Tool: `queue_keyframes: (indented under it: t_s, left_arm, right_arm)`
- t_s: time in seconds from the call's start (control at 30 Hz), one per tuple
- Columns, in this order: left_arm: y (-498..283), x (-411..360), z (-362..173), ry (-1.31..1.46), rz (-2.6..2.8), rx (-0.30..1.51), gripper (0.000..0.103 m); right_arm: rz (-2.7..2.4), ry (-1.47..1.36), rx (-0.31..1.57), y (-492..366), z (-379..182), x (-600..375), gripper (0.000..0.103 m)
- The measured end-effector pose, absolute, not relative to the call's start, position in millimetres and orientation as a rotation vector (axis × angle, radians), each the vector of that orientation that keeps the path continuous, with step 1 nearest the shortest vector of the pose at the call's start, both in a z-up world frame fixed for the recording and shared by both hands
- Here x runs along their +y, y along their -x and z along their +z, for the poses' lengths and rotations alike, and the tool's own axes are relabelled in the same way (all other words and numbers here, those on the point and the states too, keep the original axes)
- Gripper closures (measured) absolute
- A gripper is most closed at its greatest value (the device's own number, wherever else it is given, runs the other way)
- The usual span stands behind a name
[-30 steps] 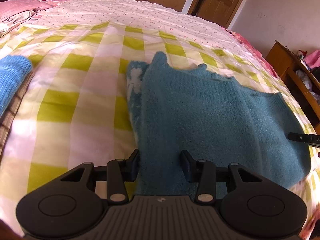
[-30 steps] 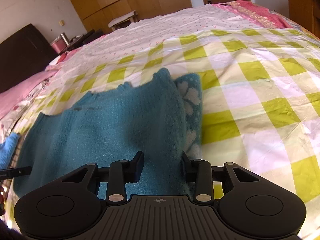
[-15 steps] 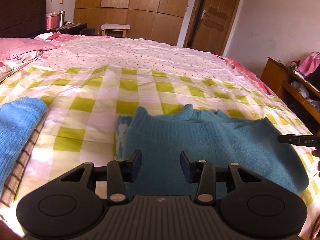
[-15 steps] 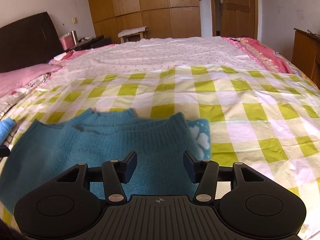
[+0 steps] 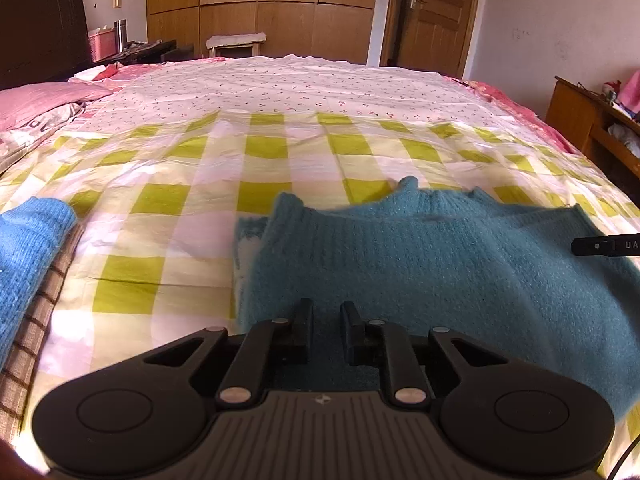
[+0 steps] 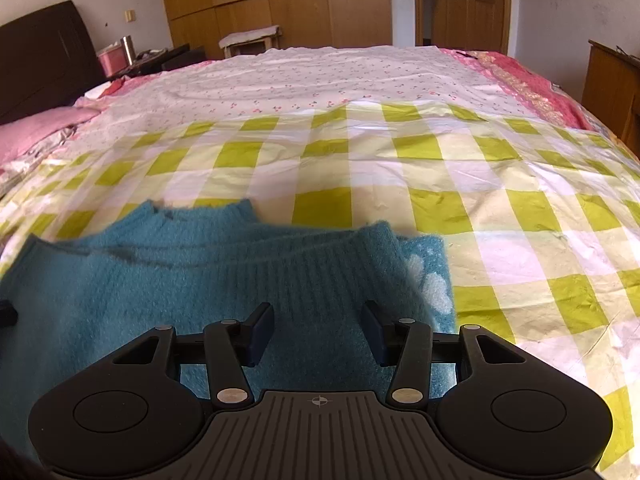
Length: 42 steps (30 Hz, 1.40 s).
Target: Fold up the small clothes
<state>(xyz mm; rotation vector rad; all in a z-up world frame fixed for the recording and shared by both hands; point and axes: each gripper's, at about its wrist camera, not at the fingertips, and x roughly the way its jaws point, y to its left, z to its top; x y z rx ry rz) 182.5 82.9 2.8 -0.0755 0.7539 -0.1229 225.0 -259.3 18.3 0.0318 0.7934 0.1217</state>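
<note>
A teal knit sweater point(image 5: 420, 264) lies folded on the green-and-white checked bed cover point(image 5: 168, 200), collar toward the far side. A white-patterned layer point(image 6: 432, 280) peeks out at its right end. My left gripper point(image 5: 327, 312) hovers low over the sweater's near left corner. Its jaws are closing to a narrow gap, with teal fabric showing in it; no pinch is visible. My right gripper point(image 6: 318, 316) is over the sweater point(image 6: 160, 280) near its right end. Its jaws stand wide and are closing slightly, with only flat fabric below them.
A folded blue knit garment point(image 5: 28, 248) rests on a brown checked cloth point(image 5: 32, 332) at the left. Pink pillows point(image 5: 40, 96) lie at the far left, and a wooden cabinet point(image 5: 580, 120) stands beside the bed on the right. A floral sheet point(image 6: 320, 76) covers the far half.
Both grippers have pulled back and tilted up, so more of the room shows. The left jaws have narrowed. The right jaws stand wider than a second ago.
</note>
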Motion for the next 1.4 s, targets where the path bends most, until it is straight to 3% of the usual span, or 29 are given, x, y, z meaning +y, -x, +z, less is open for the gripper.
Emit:
queue_keyframes:
  t_s: [0.17,0.37,0.4,0.5,0.6,0.9,1.0,1.17,1.23,1.4]
  left_arm:
    - [-180,82,2,0.071,-0.116,0.737,0.078]
    - [-178,84,4,0.089,-0.11,0.725,0.078]
    - [-177,84,4,0.076,-0.108,0.719,0.078]
    - [-180,82,5,0.039,-0.086,0.691,0.078]
    - [-184,87,9,0.051,-0.063,0.657,0.078]
    - [-182,94,5,0.027,-0.016,0.645,0.078]
    - [-173,99,8,0.037,-0.004,0.647,0.078]
    - [-153,109,12,0.083,0.001,0.649,0.077]
    - [-145,111,14,0.102,-0.006,0.65,0.077]
    - [-131,115,7,0.135,-0.007,0.664,0.076]
  right_arm:
    - [0.269,-0.09,0.778,-207,34,-228,0.045]
    - [0.292,0.063,0.832,-212,7,-170,0.045]
    - [0.283,0.087,0.824,-212,5,-166,0.054]
    - [0.293,0.049,0.814,-216,13,-165,0.093]
    - [0.277,-0.016,0.763,-218,25,-174,0.096]
    - [0.224,-0.023,0.792,-231,2,-169,0.094]
    - [0.233,0.054,0.757,-220,6,-160,0.086]
    - [0.241,0.025,0.715,-204,26,-163,0.084]
    - [0.24,0.032,0.691,-195,32,-164,0.076]
    - [0.181,0.059,0.74,-193,17,-168,0.075]
